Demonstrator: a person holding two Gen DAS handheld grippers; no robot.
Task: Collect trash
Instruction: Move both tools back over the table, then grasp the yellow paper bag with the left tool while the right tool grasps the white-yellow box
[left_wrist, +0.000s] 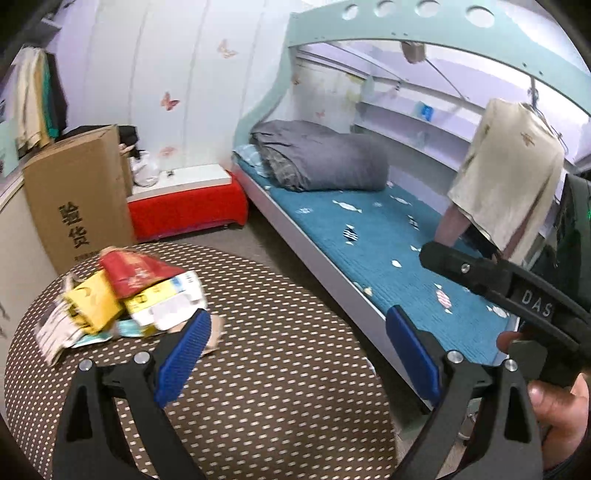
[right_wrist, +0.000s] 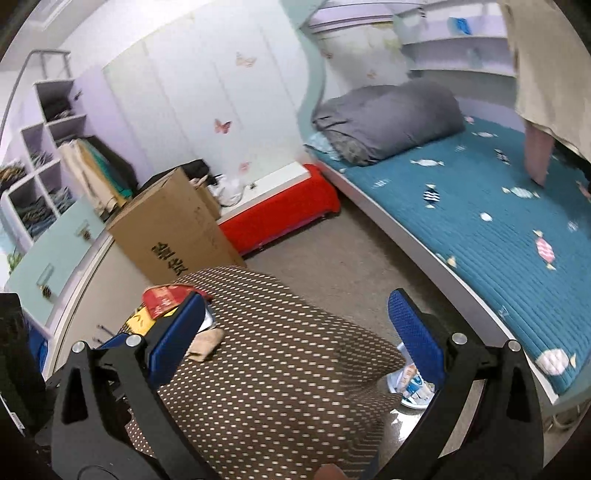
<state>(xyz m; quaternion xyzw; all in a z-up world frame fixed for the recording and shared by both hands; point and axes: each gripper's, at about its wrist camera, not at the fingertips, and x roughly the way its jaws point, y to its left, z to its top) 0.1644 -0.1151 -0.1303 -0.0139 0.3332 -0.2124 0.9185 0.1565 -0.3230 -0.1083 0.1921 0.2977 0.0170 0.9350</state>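
A heap of trash (left_wrist: 122, 299) lies at the far left of a brown dotted round table (left_wrist: 266, 387): a red packet (left_wrist: 136, 273), a yellow box (left_wrist: 92, 299) and white cartons. A tan scrap (left_wrist: 214, 336) lies beside the heap. My left gripper (left_wrist: 299, 332) hovers open over the table, its left pad just right of the heap. My right gripper (right_wrist: 295, 325) is open too, above the same table, with the red packet (right_wrist: 162, 299) and tan scrap (right_wrist: 205, 345) by its left finger. A blue-white wrapper (right_wrist: 410, 384) lies on the floor by the bed.
A tall cardboard box (left_wrist: 81, 199) and a red bench (left_wrist: 188, 210) stand behind the table. A bed with a teal cover (left_wrist: 369, 240) and grey duvet (left_wrist: 321, 158) runs along the right. A hand (left_wrist: 554, 398) holds the other gripper's black body (left_wrist: 517, 291).
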